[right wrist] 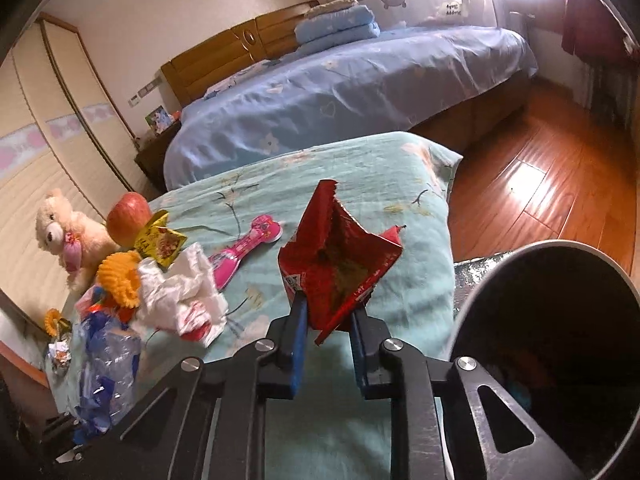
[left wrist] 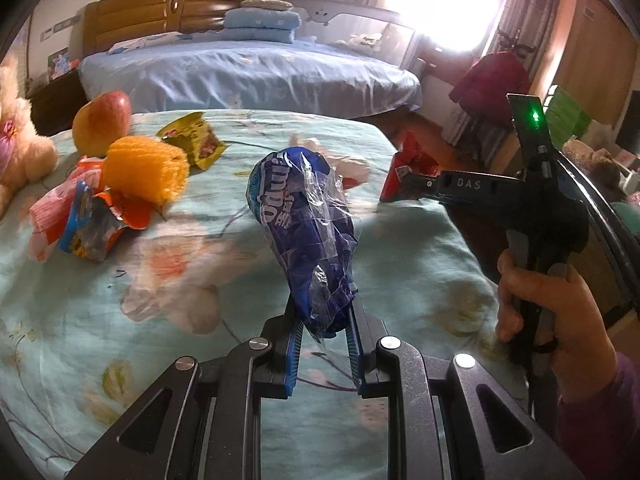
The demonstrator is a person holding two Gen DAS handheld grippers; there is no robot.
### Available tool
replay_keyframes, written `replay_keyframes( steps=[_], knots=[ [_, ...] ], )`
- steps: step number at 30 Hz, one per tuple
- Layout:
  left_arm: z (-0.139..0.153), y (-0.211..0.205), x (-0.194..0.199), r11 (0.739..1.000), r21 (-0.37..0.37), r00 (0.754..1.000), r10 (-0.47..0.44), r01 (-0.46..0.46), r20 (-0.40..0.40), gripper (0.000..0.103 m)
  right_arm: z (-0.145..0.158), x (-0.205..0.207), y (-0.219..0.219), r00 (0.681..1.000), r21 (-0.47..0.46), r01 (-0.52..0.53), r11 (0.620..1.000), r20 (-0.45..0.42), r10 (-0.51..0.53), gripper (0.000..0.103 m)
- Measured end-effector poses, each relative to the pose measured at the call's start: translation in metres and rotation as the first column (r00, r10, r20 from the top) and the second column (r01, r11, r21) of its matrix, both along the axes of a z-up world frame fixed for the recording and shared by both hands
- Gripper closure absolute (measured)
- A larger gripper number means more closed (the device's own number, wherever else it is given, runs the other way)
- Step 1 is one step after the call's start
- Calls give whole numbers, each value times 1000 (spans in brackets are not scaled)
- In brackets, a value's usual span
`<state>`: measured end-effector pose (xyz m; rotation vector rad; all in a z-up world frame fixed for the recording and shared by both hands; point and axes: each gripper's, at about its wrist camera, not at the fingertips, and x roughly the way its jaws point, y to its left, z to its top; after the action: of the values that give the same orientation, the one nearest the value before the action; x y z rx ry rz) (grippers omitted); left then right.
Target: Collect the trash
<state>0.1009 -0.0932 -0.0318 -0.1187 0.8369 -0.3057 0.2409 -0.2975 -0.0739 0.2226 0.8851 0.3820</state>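
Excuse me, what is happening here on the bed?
A person is collecting trash with two handheld tools. The left tool grips a blue plastic wrapper; the right tool grips an opened red snack bag, close to a dark bin. More wrappers, an apple and a teddy bear lie on the bed.

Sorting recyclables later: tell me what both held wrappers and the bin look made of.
Blue wrapper: thin glossy plastic film, partly clear, crinkled. Red wrapper: printed plastic film, dull inside, jagged torn edge. Bin: probably metal or hard plastic, smooth pale rim, dark inside.
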Motion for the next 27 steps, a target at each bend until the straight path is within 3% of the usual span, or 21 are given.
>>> replay_keyframes(
  steps=[12, 27],
  knots=[
    [1, -40, 3, 995, 18, 995, -102, 102, 4, 84, 17, -51, -43, 999, 46, 45, 998, 20, -46, 84],
    [-7, -102, 39, 978, 64, 980, -196, 197, -16, 84, 16, -81, -93, 990, 37, 136, 990, 18, -137, 84]
  ],
)
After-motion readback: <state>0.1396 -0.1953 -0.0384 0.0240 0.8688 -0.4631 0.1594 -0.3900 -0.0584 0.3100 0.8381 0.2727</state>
